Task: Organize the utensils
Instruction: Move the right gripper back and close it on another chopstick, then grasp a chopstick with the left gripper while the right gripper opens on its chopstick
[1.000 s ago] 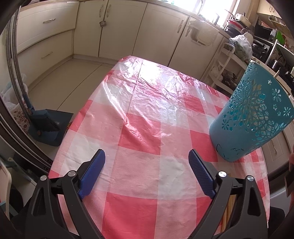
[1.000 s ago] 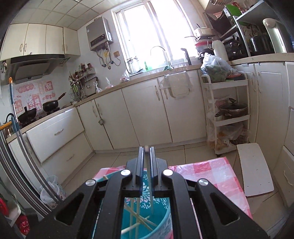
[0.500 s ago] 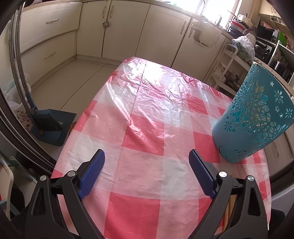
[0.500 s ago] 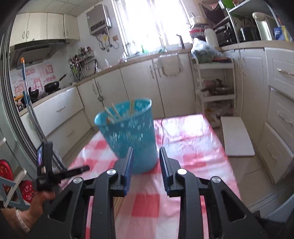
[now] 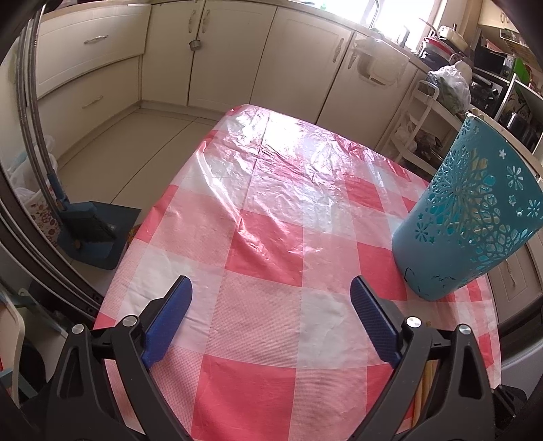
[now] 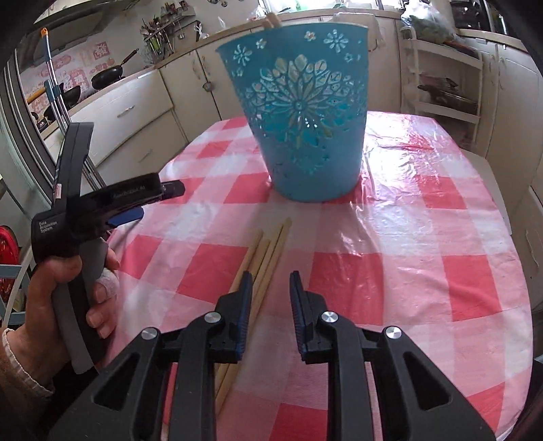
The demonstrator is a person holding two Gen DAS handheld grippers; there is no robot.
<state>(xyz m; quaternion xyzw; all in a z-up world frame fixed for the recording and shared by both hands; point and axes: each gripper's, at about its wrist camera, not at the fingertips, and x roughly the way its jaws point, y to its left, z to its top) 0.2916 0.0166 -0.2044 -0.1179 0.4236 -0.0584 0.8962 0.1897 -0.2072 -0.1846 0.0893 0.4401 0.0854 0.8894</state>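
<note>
A teal cut-out basket [image 6: 305,118] stands upright on the checked tablecloth, with chopstick ends [image 6: 271,22] poking over its rim. Several pale wooden chopsticks [image 6: 268,251] lie loose on the cloth in front of it. My right gripper [image 6: 270,276] hovers low over their near ends. Its jaws are closing a little apart, and one stick runs along the left finger's inner side without being pressed. My left gripper [image 5: 271,288] is wide open over bare cloth, holding nothing. The basket [image 5: 468,220] is to its right. A hand holds that left gripper [image 6: 161,200] at the table's left edge.
The table [image 5: 271,390] carries a red-and-white plastic cloth that ends close by on the left and right. Cream cabinets [image 5: 220,57] line the far wall. A white rack [image 6: 441,84] stands behind the table, and a blue dustpan [image 5: 91,234] sits on the floor at left.
My right gripper drew back from above the basket and sank toward the cloth over the loose chopsticks. Its jaws went from shut to parted. The left gripper stayed put.
</note>
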